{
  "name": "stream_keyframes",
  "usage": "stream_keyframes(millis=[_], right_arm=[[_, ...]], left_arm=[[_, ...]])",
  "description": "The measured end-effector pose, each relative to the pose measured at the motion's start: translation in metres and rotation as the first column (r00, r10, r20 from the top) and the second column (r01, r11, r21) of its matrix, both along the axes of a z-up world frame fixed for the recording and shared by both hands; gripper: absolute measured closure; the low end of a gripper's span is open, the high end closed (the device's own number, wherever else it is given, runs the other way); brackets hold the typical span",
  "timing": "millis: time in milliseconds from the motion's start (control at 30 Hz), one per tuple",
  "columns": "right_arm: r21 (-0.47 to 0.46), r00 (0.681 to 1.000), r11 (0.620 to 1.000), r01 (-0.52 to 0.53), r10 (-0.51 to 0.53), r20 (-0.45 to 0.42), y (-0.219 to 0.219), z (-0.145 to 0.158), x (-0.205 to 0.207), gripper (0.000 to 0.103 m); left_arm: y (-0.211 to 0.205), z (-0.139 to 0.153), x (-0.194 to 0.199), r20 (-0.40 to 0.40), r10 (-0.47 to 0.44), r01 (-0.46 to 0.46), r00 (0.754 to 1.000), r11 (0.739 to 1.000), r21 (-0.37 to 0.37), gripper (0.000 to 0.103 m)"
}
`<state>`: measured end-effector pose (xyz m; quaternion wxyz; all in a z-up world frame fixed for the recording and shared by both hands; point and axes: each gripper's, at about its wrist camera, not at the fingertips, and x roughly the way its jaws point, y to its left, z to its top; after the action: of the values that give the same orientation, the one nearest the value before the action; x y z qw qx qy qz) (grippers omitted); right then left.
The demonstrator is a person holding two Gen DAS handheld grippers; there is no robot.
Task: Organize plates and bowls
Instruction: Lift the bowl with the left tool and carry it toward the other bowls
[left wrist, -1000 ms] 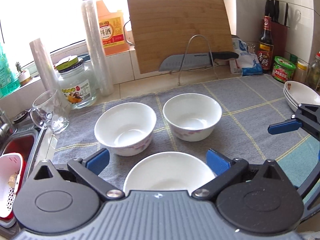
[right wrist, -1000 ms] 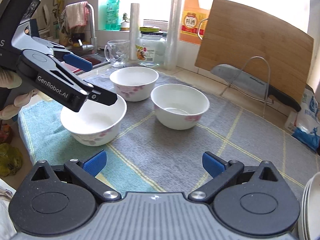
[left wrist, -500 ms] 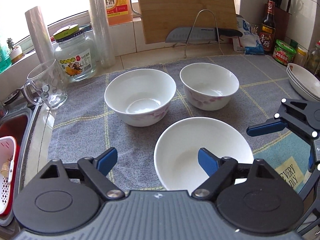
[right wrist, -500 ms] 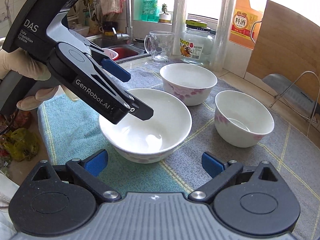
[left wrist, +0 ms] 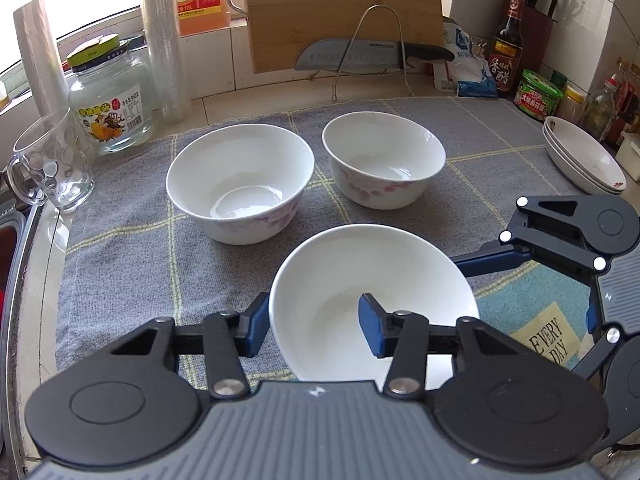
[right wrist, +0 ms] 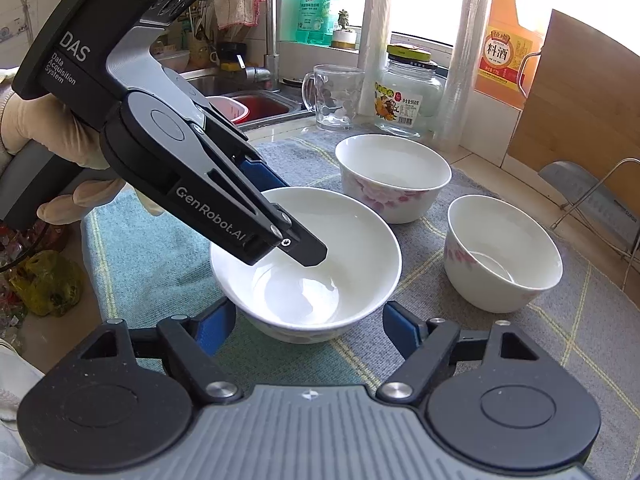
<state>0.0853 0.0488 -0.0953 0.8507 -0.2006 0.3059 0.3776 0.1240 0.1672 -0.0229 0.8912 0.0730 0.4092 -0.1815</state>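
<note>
While three white bowls stand on the grey checked cloth that covers the desk, both grippers work at the near bowl, the one closest to the desk's front edge. The left gripper is clamped on this bowl's left wall, one blue pad outside the rim and the other inside the hollow. The right gripper straddles the same bowl from the other side, its jaws closing with the bowl's base between them; whether its pads yet touch the wall cannot be told. Behind, the left bowl and right bowl sit upright side by side, apart from each other and from the near one. Two stacked plates lie at the cloth's far right corner. A gloved hand grips the left gripper's handle.
</note>
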Motion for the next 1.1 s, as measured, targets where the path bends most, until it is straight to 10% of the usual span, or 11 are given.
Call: stream_keyframes(millis=[1100], right_arm=[[-0.025,0.979,0.979,0.202,-0.202,-0.010,-0.078,0.019,-0.018,0.022]], left_arm=[[-0.089,0.009,0.008,0.018,-0.230,0.230,0.973,0.972,-0.037,0.057]])
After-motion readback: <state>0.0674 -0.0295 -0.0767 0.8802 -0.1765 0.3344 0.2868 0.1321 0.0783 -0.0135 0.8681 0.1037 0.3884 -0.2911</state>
